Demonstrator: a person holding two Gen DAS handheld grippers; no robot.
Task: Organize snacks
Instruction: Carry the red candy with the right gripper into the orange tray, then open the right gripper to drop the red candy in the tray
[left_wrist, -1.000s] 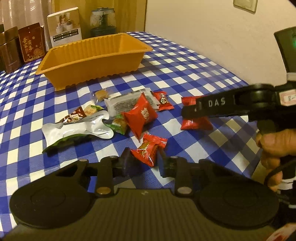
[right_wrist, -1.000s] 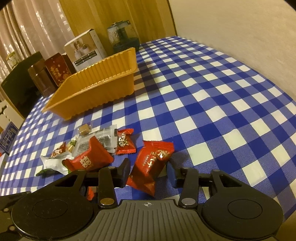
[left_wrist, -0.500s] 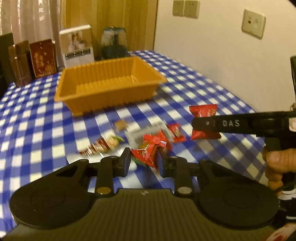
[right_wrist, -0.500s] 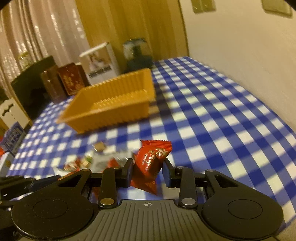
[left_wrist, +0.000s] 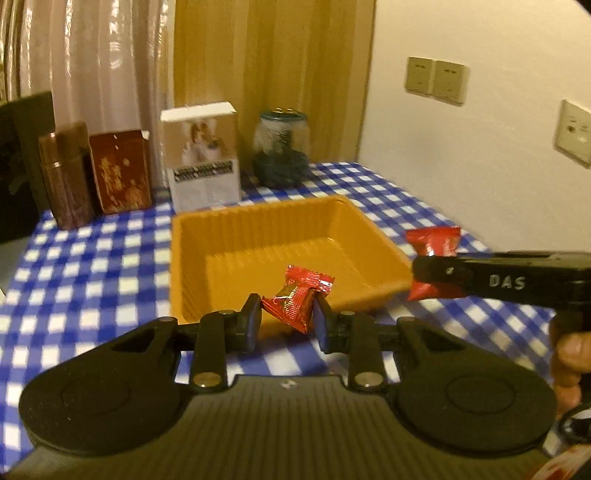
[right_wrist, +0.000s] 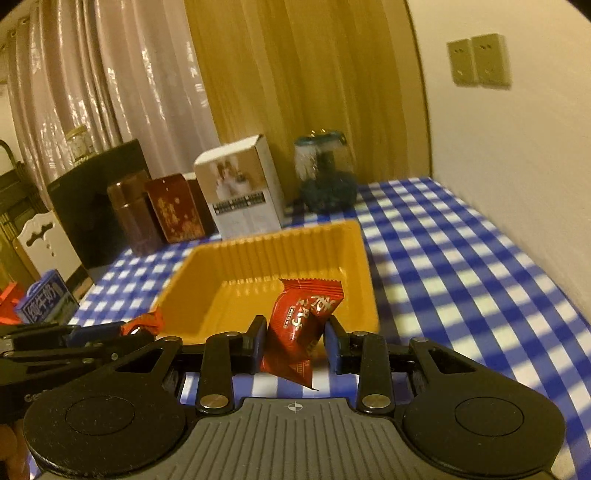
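Observation:
My left gripper (left_wrist: 286, 320) is shut on a small red candy wrapper (left_wrist: 295, 297), held in the air just in front of the near edge of the empty orange tray (left_wrist: 229, 236). My right gripper (right_wrist: 295, 341) is shut on a larger red snack packet (right_wrist: 299, 325) with white characters, also held up before the tray (right_wrist: 358, 258). In the left wrist view the right gripper (left_wrist: 424, 273) reaches in from the right with its packet (left_wrist: 434, 240). In the right wrist view the left gripper (right_wrist: 136, 328) shows at lower left with its candy (right_wrist: 146, 321).
Behind the tray stand a white box (left_wrist: 201, 155), a glass jar (left_wrist: 282, 147), a red-brown box (left_wrist: 120, 170) and a brown canister (left_wrist: 64, 177). The blue-checked tablecloth (right_wrist: 461, 266) runs to the wall on the right. A blue carton (right_wrist: 44, 302) lies far left.
Both grippers lifted off the table with their snacks and moved forward to the tray. The pile of loose snacks has dropped out of view.

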